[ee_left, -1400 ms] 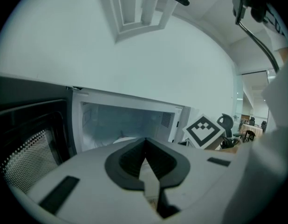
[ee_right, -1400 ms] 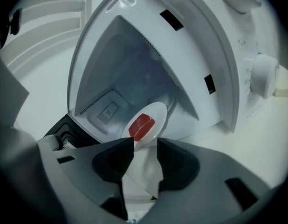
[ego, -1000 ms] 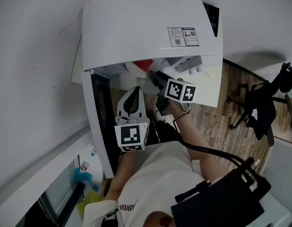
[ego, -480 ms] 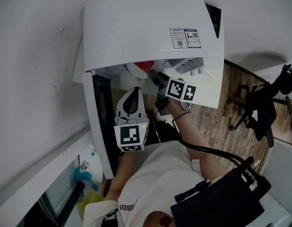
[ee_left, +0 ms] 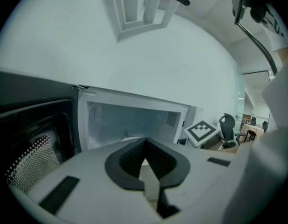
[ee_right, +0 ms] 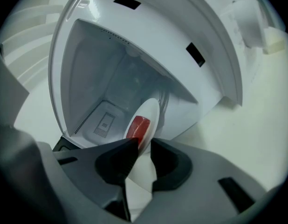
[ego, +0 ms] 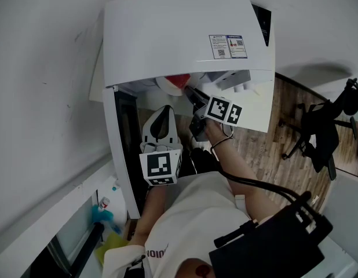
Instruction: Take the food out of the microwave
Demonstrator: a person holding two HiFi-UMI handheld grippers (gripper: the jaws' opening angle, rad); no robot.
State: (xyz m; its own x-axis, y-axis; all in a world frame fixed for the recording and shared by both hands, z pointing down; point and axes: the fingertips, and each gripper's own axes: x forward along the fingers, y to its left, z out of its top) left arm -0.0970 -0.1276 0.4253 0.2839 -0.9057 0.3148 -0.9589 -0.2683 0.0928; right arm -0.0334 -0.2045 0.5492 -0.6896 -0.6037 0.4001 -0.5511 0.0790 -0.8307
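The white microwave [ego: 179, 33] stands open, its door [ego: 124, 149] swung out to the left. Inside lies a white plate [ee_right: 148, 111] carrying a red piece of food [ee_right: 138, 127]; the head view shows that food [ego: 179, 80] just under the microwave's top edge. My right gripper [ee_right: 144, 146] reaches into the cavity with the plate's near rim between its jaws, which are closing and do not clearly press on it. My left gripper [ego: 163, 110] hangs in front of the opening beside the door, shut on nothing. From the left gripper view [ee_left: 145, 141] the cavity lies straight ahead.
The door's dark inner window [ee_left: 32, 139] is close on the left of my left gripper. A white ledge [ego: 257, 106] juts out right of the microwave. Below lie wooden floor, an office chair [ego: 321, 132] at the right, and a spray bottle [ego: 103, 204] at the lower left.
My right gripper has rolled a little at the mouth of the microwave. The left gripper has stayed where it was.
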